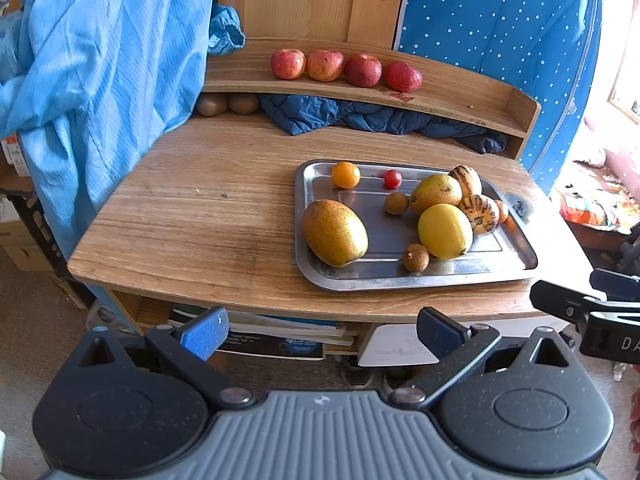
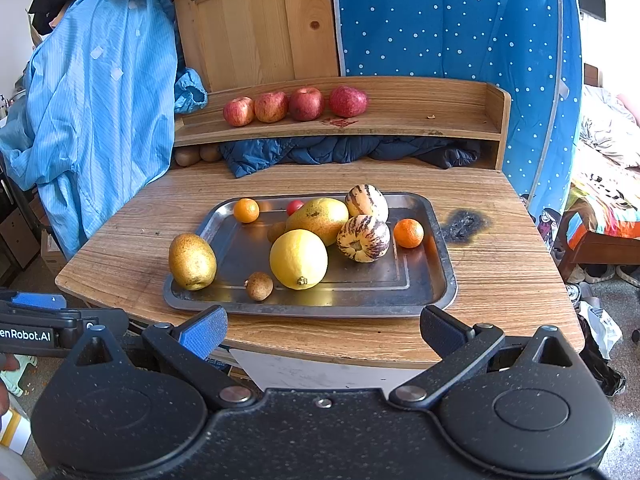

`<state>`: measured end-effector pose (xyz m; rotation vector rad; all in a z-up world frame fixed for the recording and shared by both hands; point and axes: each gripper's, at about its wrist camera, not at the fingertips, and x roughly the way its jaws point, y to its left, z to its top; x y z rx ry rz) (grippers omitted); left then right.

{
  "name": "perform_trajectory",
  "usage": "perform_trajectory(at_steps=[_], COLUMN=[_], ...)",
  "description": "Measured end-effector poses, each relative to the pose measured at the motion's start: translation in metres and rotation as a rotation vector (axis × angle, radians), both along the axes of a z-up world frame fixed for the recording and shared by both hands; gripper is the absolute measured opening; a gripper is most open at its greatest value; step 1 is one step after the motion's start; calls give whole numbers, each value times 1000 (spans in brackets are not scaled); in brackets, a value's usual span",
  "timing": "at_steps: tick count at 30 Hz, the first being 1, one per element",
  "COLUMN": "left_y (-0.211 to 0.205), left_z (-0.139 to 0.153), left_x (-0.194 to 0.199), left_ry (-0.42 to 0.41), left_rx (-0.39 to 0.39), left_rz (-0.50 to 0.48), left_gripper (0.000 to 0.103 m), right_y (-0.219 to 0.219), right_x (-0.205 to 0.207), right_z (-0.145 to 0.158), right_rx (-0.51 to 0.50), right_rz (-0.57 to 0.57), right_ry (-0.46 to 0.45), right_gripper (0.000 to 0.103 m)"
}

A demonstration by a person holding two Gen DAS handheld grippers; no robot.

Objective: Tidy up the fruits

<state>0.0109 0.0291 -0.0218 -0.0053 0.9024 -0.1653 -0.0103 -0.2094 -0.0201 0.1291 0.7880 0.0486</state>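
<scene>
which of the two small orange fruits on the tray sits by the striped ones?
The small orange fruit at the tray's right edge, just right of the front striped fruit. The other orange fruit sits alone in the far left corner.

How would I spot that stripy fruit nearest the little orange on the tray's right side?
Find the metal tray on the wooden table. Toward its right end, two cream fruits with purple stripes sit together; take the nearer striped fruit, beside the small orange. Its neighbours are plain yellow.
</scene>
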Motion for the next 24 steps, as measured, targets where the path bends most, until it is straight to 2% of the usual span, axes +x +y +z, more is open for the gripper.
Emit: perform_trajectory(at_steps=[5,24], left_y=[-4,-6], left_z=[5,10], left_x=[-5,-7], left_ry=[-26,-31], left_rx=[16,16], left_rz=[-4,-1], left_gripper=[102,102], right_y=[0,-1], right_x=[0,-1], right_z=[0,-1], right_rx=[0,-5], right_rz=[1,2], right_ry=[0,-1], right_gripper=[102,102])
